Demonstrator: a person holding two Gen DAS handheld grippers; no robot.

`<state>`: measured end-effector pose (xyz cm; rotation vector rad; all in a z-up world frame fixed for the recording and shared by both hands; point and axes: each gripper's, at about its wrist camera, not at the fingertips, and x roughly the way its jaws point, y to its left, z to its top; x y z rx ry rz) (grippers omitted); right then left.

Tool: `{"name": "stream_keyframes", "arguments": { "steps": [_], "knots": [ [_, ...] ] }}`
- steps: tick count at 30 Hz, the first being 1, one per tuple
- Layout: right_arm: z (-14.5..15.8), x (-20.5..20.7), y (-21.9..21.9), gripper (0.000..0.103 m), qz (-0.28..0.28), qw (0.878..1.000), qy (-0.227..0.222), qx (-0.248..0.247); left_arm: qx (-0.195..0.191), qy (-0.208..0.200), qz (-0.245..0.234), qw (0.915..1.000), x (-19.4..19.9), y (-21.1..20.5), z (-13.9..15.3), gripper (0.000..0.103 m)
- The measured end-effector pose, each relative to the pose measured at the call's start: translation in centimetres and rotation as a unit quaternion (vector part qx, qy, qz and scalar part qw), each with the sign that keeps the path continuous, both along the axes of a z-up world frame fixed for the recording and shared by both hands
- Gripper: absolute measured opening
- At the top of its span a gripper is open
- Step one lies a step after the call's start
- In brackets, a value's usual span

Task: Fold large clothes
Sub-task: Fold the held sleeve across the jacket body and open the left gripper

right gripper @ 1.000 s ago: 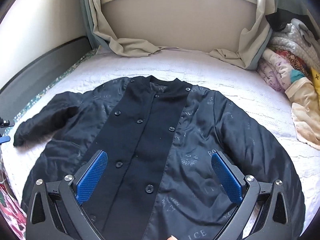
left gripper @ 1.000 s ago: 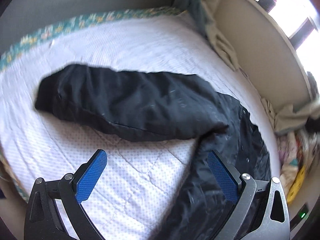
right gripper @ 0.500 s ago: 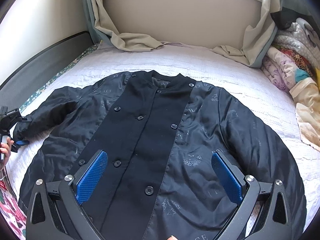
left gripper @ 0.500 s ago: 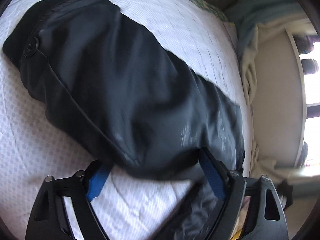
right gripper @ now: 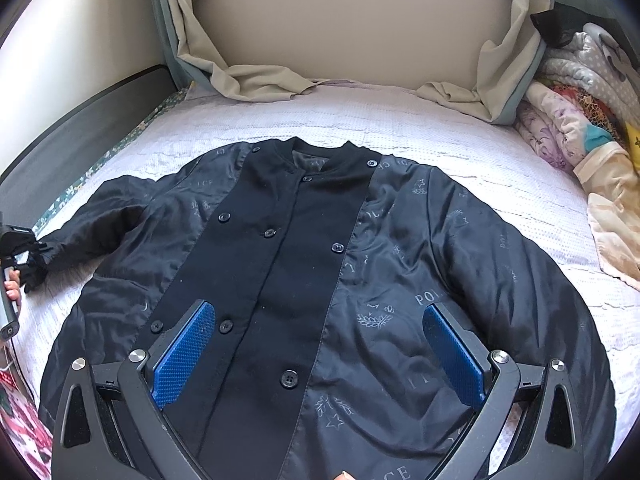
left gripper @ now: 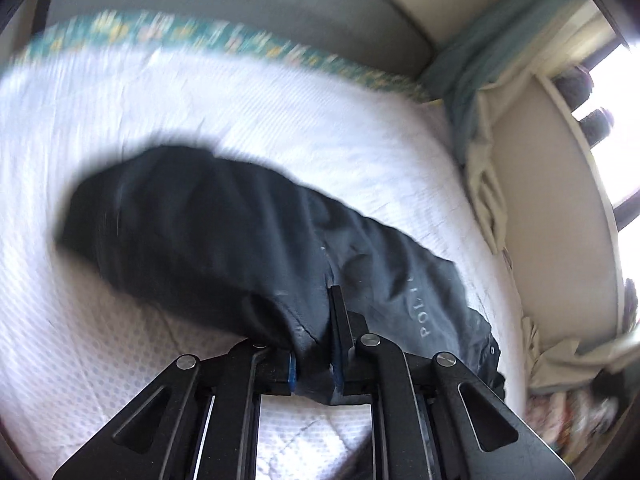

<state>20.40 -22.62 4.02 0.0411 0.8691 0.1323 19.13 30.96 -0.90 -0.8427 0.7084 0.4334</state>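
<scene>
A black buttoned jacket point(right gripper: 304, 264) with grey printed lettering lies spread flat, front up, on a white bed point(right gripper: 360, 120). Its left sleeve point(left gripper: 192, 236) stretches out over the sheet. My left gripper point(left gripper: 314, 344) is shut on that sleeve's cloth near the cuff end; it also shows at the far left of the right wrist view point(right gripper: 28, 260), at the sleeve end. My right gripper point(right gripper: 320, 352) is open and empty, hovering above the jacket's lower front, its blue pads point(right gripper: 184, 352) wide apart.
Beige curtains point(right gripper: 256, 80) drape onto the bed's far edge below a window ledge. A pile of patterned blankets point(right gripper: 580, 120) lies at the right. A dark headboard point(right gripper: 80, 120) and a floral mattress border point(left gripper: 200, 36) run along the left side.
My left gripper has closed on the sleeve, which it straddled open half a second ago, and its view has swung. My right gripper has stayed open above the jacket.
</scene>
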Motion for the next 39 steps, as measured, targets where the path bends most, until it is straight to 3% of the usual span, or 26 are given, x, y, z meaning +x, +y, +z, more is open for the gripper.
{"name": "stream_keyframes", "arguments": {
  "steps": [3, 7, 11, 14, 17, 23, 26, 28, 30, 33, 37, 39],
  "knots": [
    [0.2, 0.2, -0.3, 0.103, -0.008, 1.000, 0.002, 0.005, 0.072, -0.013, -0.027, 0.9970, 0.9, -2.8, 3.8, 0.015],
    [0.3, 0.3, -0.9, 0.103, -0.021, 1.000, 0.006, 0.010, 0.148, -0.037, -0.090, 0.9842, 1.8, -10.0, 7.8, 0.015],
    [0.4, 0.4, -1.6, 0.103, -0.033, 0.999, 0.012, 0.021, 0.165, -0.053, -0.159, 0.9720, 3.3, -16.5, 9.2, 0.015],
    [0.6, 0.3, -2.1, 0.103, -0.040, 0.999, 0.010, 0.024, 0.183, -0.047, -0.210, 0.9592, 4.9, -22.0, 8.8, 0.015],
    [0.8, 0.3, -2.5, 0.103, -0.046, 0.999, 0.009, 0.024, 0.189, -0.029, -0.255, 0.9479, 6.1, -26.9, 6.7, 0.016],
    [0.9, 0.4, -3.6, 0.103, -0.056, 0.998, 0.012, 0.033, 0.210, 0.040, -0.321, 0.9227, 7.0, -33.9, -1.0, 0.016],
    [1.0, 0.4, -3.9, 0.103, -0.057, 0.998, 0.014, 0.036, 0.220, 0.067, -0.352, 0.9072, 6.4, -36.2, -3.5, 0.034],
    [0.9, 0.6, -4.1, 0.103, -0.059, 0.997, 0.018, 0.039, 0.224, 0.077, -0.369, 0.8985, 5.9, -37.5, -4.0, 0.078],
    [0.7, 0.8, -4.1, 0.103, -0.059, 0.997, 0.026, 0.041, 0.233, 0.074, -0.377, 0.8936, 4.4, -38.2, -3.8, 0.095],
    [-0.1, 1.2, -4.0, 0.103, -0.060, 0.996, 0.044, 0.043, 0.239, 0.074, -0.405, 0.8793, 2.8, -39.5, -3.7, 0.103],
    [-1.6, 1.5, -3.6, 0.103, -0.058, 0.995, 0.073, 0.036, 0.236, 0.079, -0.451, 0.8571, -0.4, -40.2, -3.7, 0.103],
    [-2.5, 1.4, -3.3, 0.103, -0.057, 0.994, 0.089, 0.024, 0.237, 0.075, -0.462, 0.8514, -1.5, -39.9, -3.4, 0.103]
  ]
}}
